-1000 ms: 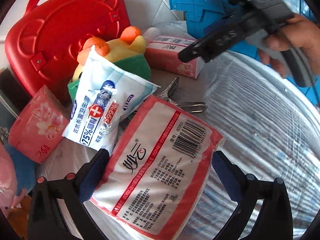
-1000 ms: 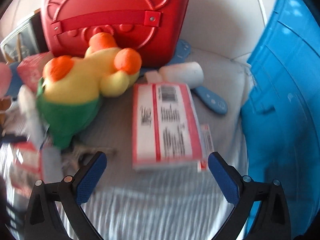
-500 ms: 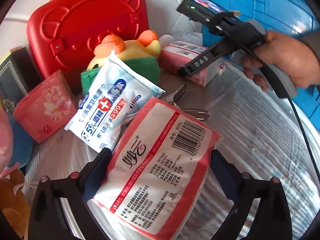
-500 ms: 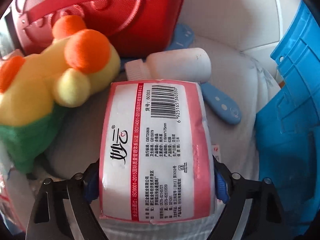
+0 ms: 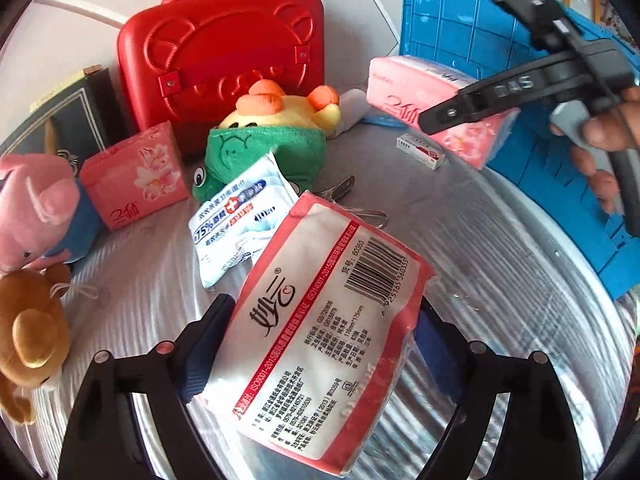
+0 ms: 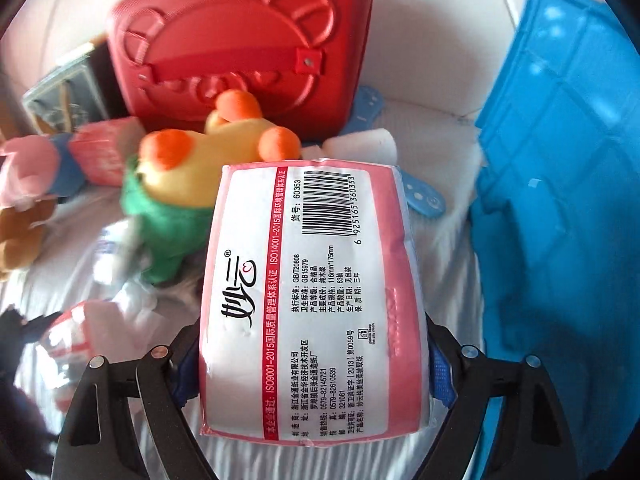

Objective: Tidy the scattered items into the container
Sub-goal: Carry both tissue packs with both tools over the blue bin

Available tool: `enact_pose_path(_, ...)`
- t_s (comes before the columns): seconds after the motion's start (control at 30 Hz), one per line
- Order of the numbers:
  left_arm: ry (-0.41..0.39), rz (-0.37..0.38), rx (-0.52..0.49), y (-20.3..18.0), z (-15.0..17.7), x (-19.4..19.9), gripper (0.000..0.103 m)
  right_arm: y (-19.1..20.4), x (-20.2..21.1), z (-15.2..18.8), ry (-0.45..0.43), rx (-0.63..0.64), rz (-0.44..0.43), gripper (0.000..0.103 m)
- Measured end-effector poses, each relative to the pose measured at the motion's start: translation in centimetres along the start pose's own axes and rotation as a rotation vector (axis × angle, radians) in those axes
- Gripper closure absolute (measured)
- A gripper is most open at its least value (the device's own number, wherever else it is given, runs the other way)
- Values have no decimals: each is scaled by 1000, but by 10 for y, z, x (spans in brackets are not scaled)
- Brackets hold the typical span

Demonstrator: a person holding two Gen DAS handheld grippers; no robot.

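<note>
Bright daylight, fisheye-bent edges; right wrist view's left side seems motion-blurred.

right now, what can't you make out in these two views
- Blue crate, inside: both views show only its outer wall.
- Metal clip, left wrist view: partly under the left-held tissue pack.
- White bottle, right wrist view: mostly behind the right-held tissue pack.
- Small box, left wrist view: print too small to read.
- Right wrist view, left side: blurred.
</note>
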State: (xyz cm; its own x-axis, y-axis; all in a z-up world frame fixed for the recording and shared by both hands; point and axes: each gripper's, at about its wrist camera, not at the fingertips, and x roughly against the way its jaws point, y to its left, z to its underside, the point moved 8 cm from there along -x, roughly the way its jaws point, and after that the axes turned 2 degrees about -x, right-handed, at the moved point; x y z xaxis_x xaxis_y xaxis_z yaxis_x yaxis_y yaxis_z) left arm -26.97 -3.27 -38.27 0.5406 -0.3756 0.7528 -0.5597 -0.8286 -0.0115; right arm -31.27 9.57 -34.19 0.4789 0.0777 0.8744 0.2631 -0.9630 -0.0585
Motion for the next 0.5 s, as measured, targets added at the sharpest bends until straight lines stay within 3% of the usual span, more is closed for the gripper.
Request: enact_pose_path(0.5, -24, -157, 60, -29, -2, 118, 16, 24, 182, 53, -132, 52, -165, 17)
